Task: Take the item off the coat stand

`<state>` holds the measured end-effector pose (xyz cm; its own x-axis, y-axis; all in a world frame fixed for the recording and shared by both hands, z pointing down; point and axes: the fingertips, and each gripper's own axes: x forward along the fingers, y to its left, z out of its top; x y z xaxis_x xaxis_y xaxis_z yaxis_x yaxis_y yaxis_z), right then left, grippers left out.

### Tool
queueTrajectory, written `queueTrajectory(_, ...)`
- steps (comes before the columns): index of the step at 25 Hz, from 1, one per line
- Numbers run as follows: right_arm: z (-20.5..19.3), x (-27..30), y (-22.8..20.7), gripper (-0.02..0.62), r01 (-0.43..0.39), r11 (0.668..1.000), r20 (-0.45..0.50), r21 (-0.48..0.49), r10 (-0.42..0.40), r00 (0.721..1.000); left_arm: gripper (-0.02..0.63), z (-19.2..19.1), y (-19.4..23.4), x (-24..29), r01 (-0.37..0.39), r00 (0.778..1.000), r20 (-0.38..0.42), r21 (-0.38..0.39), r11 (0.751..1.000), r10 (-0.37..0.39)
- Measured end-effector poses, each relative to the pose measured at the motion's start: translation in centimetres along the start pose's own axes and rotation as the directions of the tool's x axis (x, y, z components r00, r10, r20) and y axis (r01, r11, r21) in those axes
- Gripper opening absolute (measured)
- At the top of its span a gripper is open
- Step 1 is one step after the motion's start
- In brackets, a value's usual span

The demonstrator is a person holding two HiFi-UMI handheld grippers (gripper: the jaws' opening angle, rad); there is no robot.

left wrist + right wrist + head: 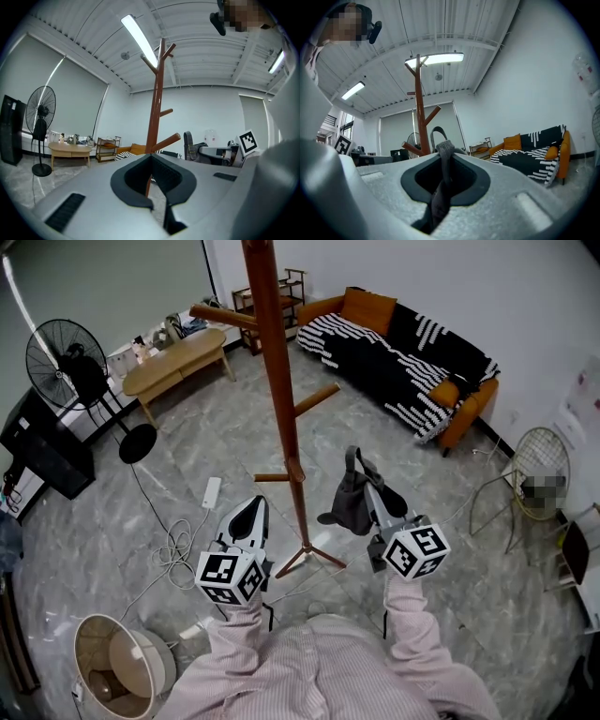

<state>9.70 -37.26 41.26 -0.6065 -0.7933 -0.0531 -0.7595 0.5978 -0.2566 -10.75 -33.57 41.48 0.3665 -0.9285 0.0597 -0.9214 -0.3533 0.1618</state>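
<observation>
The brown wooden coat stand [281,381] rises from the tiled floor between my two grippers, and its pegs in view are bare. A dark grey bag [349,505] hangs clear of the stand, to its right. My right gripper [371,487] is shut on the bag's strap [442,157], which runs up between the jaws, with the stand [421,108] behind it. My left gripper [252,506] is just left of the pole, jaws together with nothing in them. In the left gripper view the stand [157,108] is straight ahead and the bag's strap [188,145] is at its right.
A standing fan [70,362] and a low wooden table [178,357] are at the far left. A striped sofa [403,352] lines the back wall, with a wire chair [534,465] at right. Cables [178,549] and a bin [122,667] lie near my left side.
</observation>
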Motion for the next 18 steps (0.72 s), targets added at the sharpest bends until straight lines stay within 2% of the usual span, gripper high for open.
queueTrajectory(5, -1.9, -1.4, 1.7, 0.029, 0.027, 1.000, 0.007, 0.010, -0.027, 1.000, 0.002, -1.1, 0.9, -2.1, 0.007, 1.000, -0.009, 0.001, 1.000, -0.007)
queueTrajectory(18, -2.8, -2.9, 4.5, 0.029, 0.076, 0.997, -0.008, 0.003, -0.076, 0.997, 0.002, -0.8, 2.4, -5.3, 0.006, 1.000, -0.018, 0.000, 1.000, -0.006)
